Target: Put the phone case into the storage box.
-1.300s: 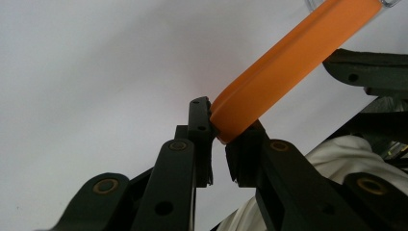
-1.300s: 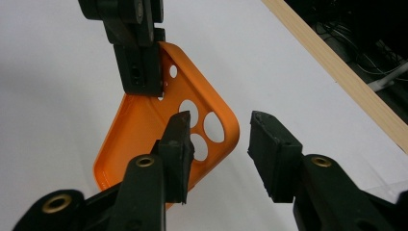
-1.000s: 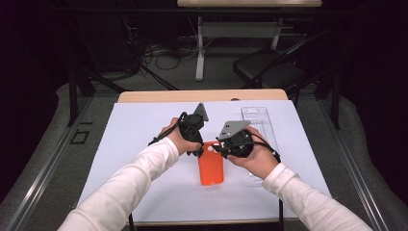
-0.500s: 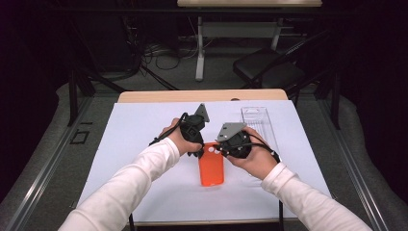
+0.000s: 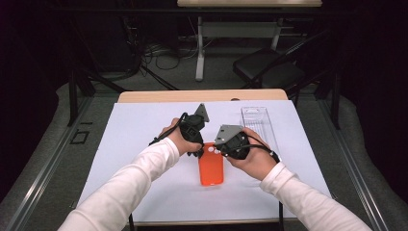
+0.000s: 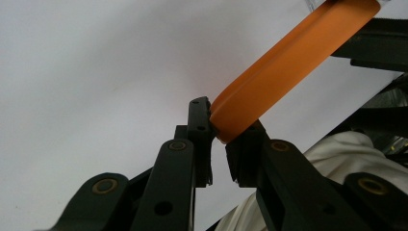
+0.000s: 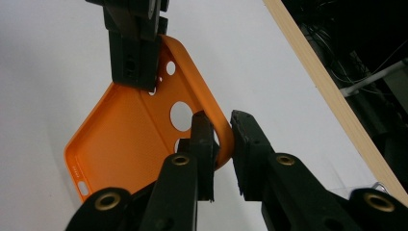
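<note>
An orange phone case (image 5: 210, 168) lies over the white sheet with its far end held between both grippers. My left gripper (image 5: 196, 147) is shut on one top corner; in the left gripper view its pads (image 6: 204, 132) pinch the orange rim (image 6: 288, 62). My right gripper (image 5: 220, 150) grips the other top corner. In the right gripper view the case's inside (image 7: 130, 130) faces me, and my right gripper (image 7: 219, 139) has just been closing its jaws on the curved rim between them. The left gripper (image 7: 137, 62) clamps the rim farther off.
A white sheet (image 5: 144, 144) covers the wooden table (image 5: 159, 96). A clear plastic tray (image 5: 257, 122) lies at the back right, just beyond my right hand. White sleeves come in from the bottom. Chairs and cables stand on the floor behind the table.
</note>
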The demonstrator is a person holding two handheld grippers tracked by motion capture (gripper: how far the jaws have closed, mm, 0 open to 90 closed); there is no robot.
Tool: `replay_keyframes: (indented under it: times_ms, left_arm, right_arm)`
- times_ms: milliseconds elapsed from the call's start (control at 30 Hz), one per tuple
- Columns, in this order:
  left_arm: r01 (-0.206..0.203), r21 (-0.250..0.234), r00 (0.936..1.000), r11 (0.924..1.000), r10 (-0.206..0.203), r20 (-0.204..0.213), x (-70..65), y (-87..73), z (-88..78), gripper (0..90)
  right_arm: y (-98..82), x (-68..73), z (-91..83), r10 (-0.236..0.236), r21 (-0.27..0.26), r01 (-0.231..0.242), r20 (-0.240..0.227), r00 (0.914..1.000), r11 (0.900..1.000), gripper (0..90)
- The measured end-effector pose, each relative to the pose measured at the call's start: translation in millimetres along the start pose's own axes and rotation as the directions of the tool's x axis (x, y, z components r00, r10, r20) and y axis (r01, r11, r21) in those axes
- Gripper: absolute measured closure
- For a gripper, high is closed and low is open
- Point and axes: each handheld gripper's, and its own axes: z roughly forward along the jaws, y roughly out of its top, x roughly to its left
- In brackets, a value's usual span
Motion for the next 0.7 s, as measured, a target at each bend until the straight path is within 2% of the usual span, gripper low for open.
replay_keyframes:
  times_ms: [233,700]
  left_arm:
    - [-0.01,-0.008,0.9999,0.9999,0.01,0.005,0.2,-0.9,-0.5,80.2]
    - [-0.031,-0.017,0.9994,0.9994,0.031,0.014,0.5,-2.6,-1.4,75.3]
  right_arm:
    - [0.1,-0.3,-0.4,-0.011,-0.006,0.011,0.002,0.9999,1.0,80.4]
    - [-2.8,-4.9,-1.8,0.017,-0.015,-0.018,-0.035,0.9992,1.0,80.6]
